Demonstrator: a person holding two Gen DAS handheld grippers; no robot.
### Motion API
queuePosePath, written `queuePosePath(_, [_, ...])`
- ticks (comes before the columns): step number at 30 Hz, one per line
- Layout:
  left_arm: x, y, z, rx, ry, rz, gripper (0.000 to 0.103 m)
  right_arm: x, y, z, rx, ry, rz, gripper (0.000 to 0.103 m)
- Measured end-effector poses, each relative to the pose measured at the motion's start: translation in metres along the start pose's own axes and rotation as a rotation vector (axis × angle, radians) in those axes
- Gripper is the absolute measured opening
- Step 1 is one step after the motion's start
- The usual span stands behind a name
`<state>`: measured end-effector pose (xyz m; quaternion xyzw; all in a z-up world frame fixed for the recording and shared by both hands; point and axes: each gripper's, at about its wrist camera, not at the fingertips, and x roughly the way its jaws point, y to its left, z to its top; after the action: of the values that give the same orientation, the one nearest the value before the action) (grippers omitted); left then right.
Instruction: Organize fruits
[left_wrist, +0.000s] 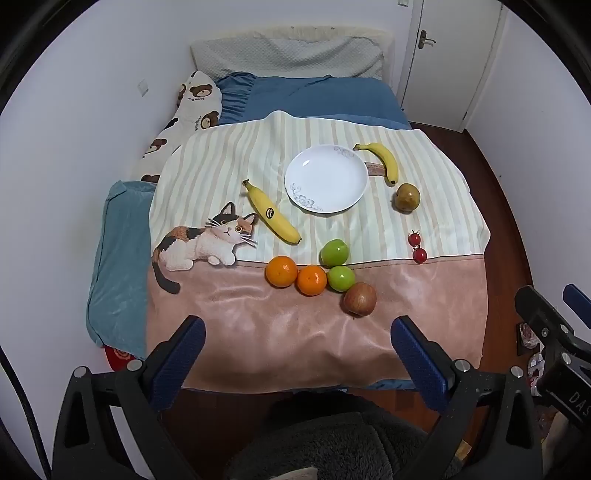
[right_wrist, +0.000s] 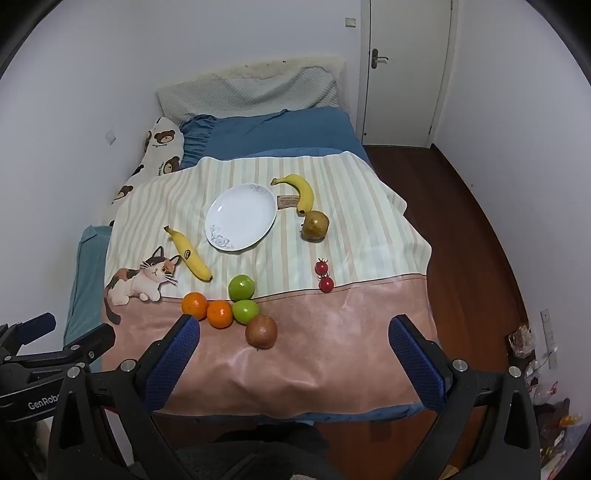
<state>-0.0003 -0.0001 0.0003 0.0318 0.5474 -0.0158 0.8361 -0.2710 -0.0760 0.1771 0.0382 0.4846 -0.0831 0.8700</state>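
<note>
Label (left_wrist: 375, 169) beside far banana (left_wrist: 382, 160): print too small to read. Sticker on near banana (left_wrist: 273, 218): unreadable.

Right gripper (left_wrist: 554, 314) in left view: cut off by the frame edge, fingers only partly seen. Left gripper (right_wrist: 55, 332) in right view: cut off at the left edge, lettering on its body truncated.

Clutter (right_wrist: 546, 406) on floor by the right wall: small, distorted, items not identifiable.

Red thing (left_wrist: 118, 356) under the bed corner: mostly hidden by the blue cushion (left_wrist: 118, 266).

Text on bear pillow (left_wrist: 195, 99): illegible.
</note>
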Motion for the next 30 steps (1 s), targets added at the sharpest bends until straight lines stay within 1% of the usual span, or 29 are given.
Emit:
queuePosePath(23, [-0.0016,-0.0010,0.0019,0.004,-0.002,0.005,0.103,-0.0040,-0.0035,-0.0024,0.005,0.006,0.007,0.103])
queuePosePath(30, [-0.0047,-0.0035,0.0047,0.002,-0.009,0.006,0.103,-0.0049,0.0011,-0.0042,0.006,0.006,0.007,0.103])
